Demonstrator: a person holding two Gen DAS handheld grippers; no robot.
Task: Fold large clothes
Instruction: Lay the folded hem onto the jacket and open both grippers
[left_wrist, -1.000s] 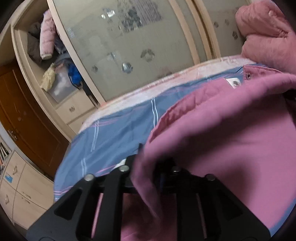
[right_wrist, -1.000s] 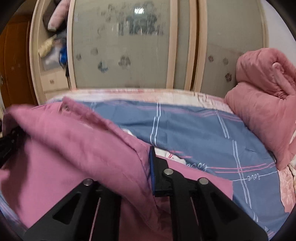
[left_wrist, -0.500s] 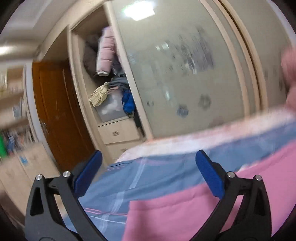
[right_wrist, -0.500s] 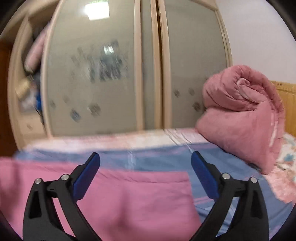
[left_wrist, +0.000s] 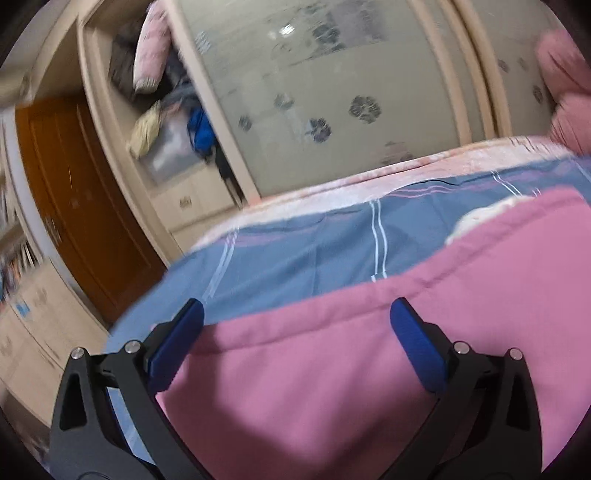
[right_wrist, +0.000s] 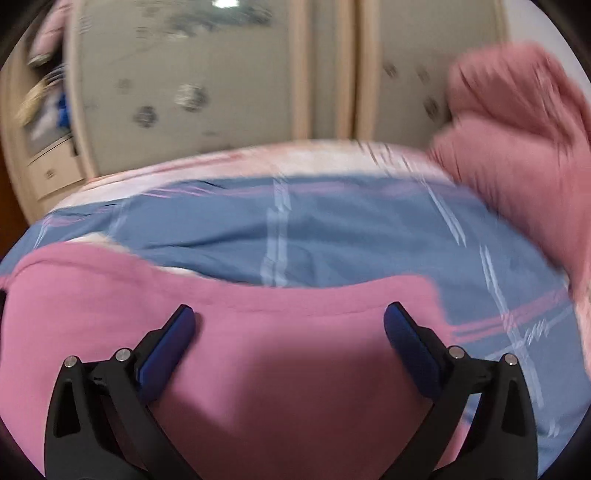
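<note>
While both grippers gape wide, left gripper (left_wrist: 295, 321), right gripper (right_wrist: 290, 319), pink garment (left_wrist: 332, 369) (right_wrist: 277, 369) beneath, ungripped.

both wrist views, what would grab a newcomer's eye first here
The pink garment fills the foreground, spread flat on the blue striped bedsheet, with the left gripper and right gripper both open above it. At the right of the bed sits a rolled pink quilt, and behind it a frosted sliding wardrobe door.
</note>
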